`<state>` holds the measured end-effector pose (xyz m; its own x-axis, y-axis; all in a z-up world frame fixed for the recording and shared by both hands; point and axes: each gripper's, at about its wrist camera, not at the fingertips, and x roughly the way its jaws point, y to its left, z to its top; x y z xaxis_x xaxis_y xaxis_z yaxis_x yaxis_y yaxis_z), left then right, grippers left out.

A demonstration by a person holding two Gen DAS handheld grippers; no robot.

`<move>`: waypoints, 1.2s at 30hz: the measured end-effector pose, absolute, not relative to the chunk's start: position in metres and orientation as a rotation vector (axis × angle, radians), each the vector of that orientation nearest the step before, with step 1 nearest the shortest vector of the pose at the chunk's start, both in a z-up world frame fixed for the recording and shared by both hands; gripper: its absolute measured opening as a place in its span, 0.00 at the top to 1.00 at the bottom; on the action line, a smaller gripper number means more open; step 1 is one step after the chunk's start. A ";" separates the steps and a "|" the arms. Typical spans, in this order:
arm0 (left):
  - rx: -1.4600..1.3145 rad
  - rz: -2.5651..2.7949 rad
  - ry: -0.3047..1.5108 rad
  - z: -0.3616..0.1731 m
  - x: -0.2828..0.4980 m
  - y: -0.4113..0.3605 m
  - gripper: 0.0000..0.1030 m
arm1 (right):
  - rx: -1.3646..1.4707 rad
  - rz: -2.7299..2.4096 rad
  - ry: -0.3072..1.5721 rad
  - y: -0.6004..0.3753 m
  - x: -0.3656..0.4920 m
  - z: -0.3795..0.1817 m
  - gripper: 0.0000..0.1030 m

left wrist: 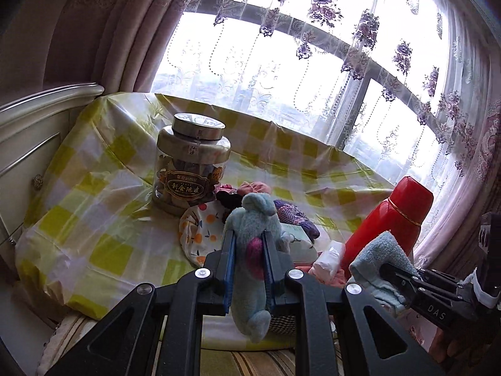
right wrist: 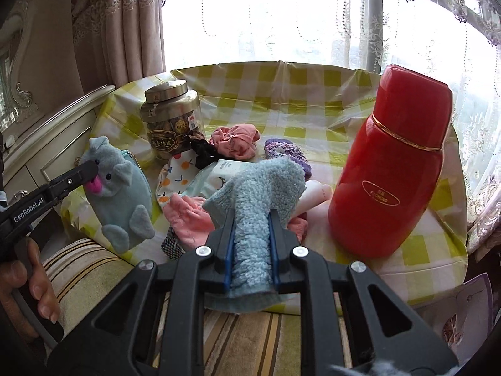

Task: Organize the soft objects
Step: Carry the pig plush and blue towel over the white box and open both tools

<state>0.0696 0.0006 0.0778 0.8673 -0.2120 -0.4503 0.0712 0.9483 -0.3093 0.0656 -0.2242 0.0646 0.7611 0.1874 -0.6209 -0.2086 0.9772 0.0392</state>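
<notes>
My left gripper (left wrist: 248, 244) is shut on a blue plush animal pouch (left wrist: 255, 219) with a pink snout, held above the table's near edge; it also shows in the right wrist view (right wrist: 117, 194), at the left. My right gripper (right wrist: 252, 219) is shut on a light blue fuzzy cloth (right wrist: 266, 185), lifted over the pile; the cloth also shows in the left wrist view (left wrist: 380, 257). On the table lie a pink scrunchie (right wrist: 235, 139), a black scrunchie (right wrist: 202, 153), a purple knit piece (right wrist: 286, 153), an orange-print cloth (right wrist: 175, 177) and a pink cloth (right wrist: 191, 216).
A glass jar with a metal lid (right wrist: 172, 119) stands at the back left on the yellow-checked tablecloth (right wrist: 281, 94). A red thermos (right wrist: 394, 163) stands at the right. A white packet (right wrist: 225, 172) lies in the pile. A striped cushion (right wrist: 250, 338) lies in front; curtains and a window stand behind.
</notes>
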 end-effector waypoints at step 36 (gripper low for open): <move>-0.381 -0.834 0.882 0.063 0.067 -0.252 0.84 | 0.115 -0.322 0.804 -0.464 -0.034 0.048 0.79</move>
